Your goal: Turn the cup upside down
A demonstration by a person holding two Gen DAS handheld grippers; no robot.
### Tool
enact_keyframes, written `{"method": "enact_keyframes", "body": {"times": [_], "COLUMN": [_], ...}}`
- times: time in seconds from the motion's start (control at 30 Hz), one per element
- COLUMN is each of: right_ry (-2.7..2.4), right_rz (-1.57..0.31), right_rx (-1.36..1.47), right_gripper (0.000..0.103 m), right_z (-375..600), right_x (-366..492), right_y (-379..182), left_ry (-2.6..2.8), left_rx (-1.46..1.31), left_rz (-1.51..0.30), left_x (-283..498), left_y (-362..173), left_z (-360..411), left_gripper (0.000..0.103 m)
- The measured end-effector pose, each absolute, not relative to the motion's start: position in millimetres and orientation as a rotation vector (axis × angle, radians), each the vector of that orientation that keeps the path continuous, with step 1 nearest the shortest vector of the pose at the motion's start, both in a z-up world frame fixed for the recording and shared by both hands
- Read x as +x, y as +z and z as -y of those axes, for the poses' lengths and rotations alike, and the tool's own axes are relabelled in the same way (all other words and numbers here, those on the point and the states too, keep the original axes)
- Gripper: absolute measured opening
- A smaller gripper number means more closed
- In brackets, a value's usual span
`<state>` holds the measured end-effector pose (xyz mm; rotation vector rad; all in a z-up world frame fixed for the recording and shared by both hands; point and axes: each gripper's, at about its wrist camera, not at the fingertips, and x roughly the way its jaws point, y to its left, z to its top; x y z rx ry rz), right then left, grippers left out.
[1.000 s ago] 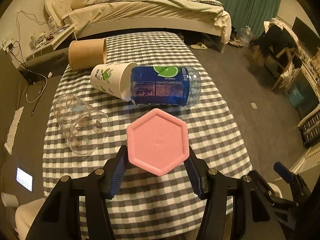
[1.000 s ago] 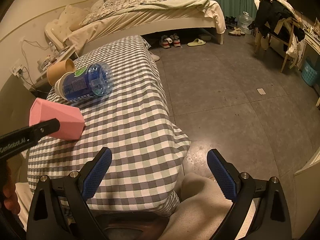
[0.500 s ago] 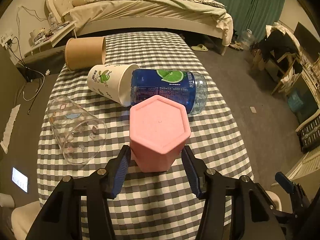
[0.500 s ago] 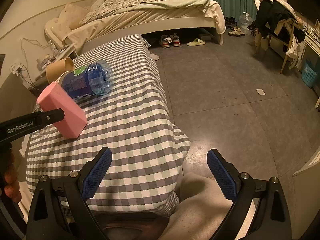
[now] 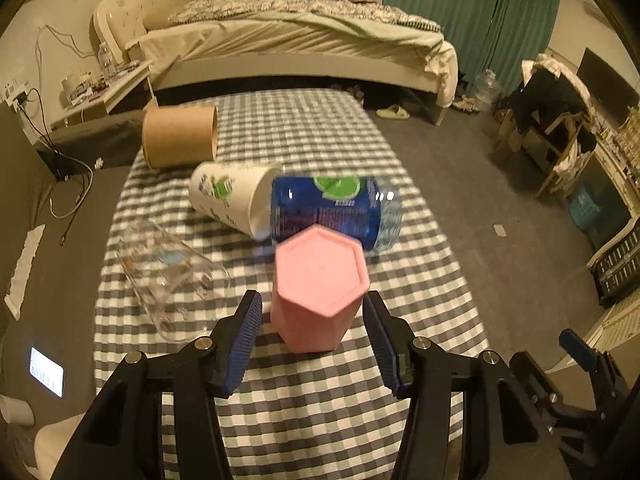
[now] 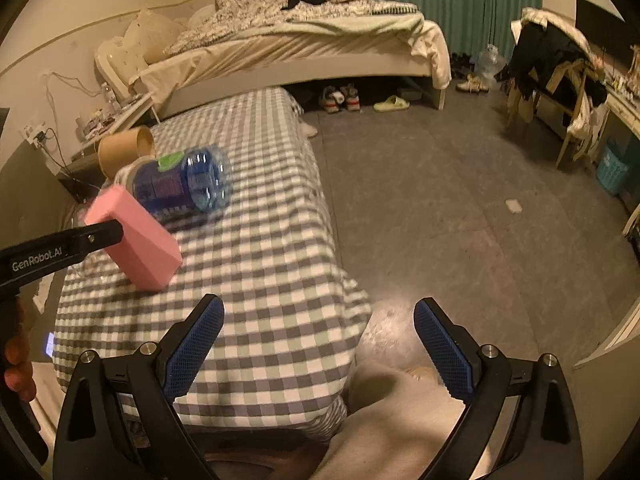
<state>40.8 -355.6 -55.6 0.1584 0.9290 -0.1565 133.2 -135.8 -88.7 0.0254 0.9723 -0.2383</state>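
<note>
A pink hexagonal cup (image 5: 318, 288) stands on the checked table (image 5: 304, 396) with its closed base up, leaning a little. My left gripper (image 5: 312, 320) straddles its lower part; a gap shows between each blue pad and the cup's sides, so the jaws are open. The cup also shows in the right wrist view (image 6: 136, 236), tilted, its lower edge on the cloth, with the left gripper's finger (image 6: 60, 252) beside it. My right gripper (image 6: 316, 344) is open and empty above the table's near right corner.
A blue-labelled plastic bottle (image 5: 336, 208), a white paper cup (image 5: 228, 196), a brown paper cup (image 5: 180, 136) and a clear glass (image 5: 168, 276) all lie on their sides behind and left of the pink cup. The table's right edge (image 6: 340, 256) drops to the floor.
The pink cup has turned from base facing the camera to standing mouth down on the cloth. The left jaws have opened off its sides. The right gripper has not moved.
</note>
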Motion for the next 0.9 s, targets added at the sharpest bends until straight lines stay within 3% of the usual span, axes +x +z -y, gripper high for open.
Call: {"method": "enact_keyframes", "body": {"times": [0.5, 0.77, 0.83, 0.9], "right_ry": [-0.062, 0.046, 0.066, 0.078], "right_rz": [-0.679, -0.666, -0.687, -0.702], "right_rx": [0.085, 0.031, 0.017, 0.012], "right_gripper": [0.096, 0.096, 0.096, 0.096], "right_z": [340.5, 304.4, 295.7, 290.9], "right_x": [42.7, 36.3, 36.3, 36.5], "right_y": [57.5, 57.9, 49.4, 42.5], "left_ry": [-0.226, -0.145, -0.135, -0.119], "left_rx": [0.007, 0.016, 0.006, -0.001], "left_rz": [-0.7, -0.644, -0.659, -0.67], "left_x": [85.9, 54.0, 50.2, 47.4], "left_y": [5.8, -0.9, -10.3, -16.0], "left_z": [102.3, 84.5, 77.5, 71.9], "left_gripper": [0.054, 0.056, 0.06, 0.07]}}
